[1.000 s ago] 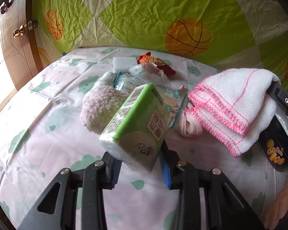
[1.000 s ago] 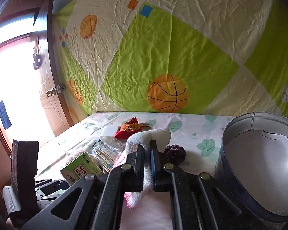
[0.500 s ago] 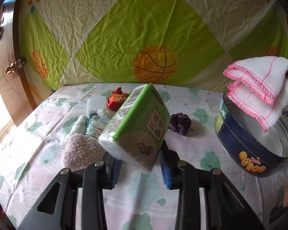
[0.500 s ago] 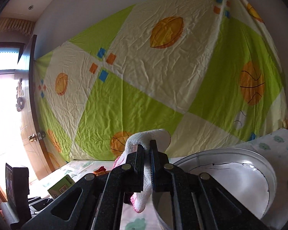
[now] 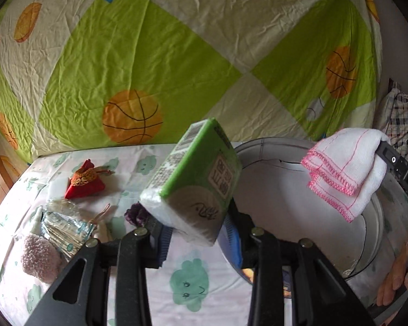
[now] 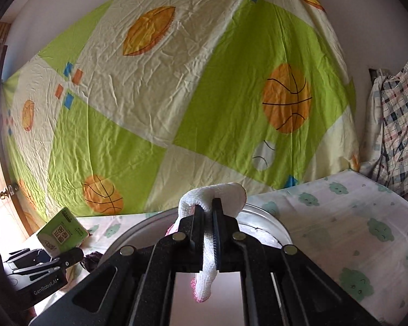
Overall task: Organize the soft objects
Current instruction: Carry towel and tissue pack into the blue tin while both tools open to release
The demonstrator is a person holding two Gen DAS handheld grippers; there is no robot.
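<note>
Tissue pack (image 5: pixel 194 182), gripped in left gripper (image 5: pixel 201 240) jaws, tilted long axis up-left beside tin (image 5: pixel 299 190); towel (image 5: pixel 348 174), clamped in right gripper (image 6: pixel 210 233), hung over tin. Pouch (image 5: pixel 84 180) lay behind on the bed (image 5: pixel 155 293).

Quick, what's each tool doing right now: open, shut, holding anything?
Left tool: shut on the green tissue pack, lifted off the table.
Right tool: shut on the white cloth, over the round tin.

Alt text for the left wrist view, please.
The left gripper jaws clamp a green tissue pack beside a round tin, over which the right gripper holds a pink-edged white cloth. A red pouch lies behind.
</note>
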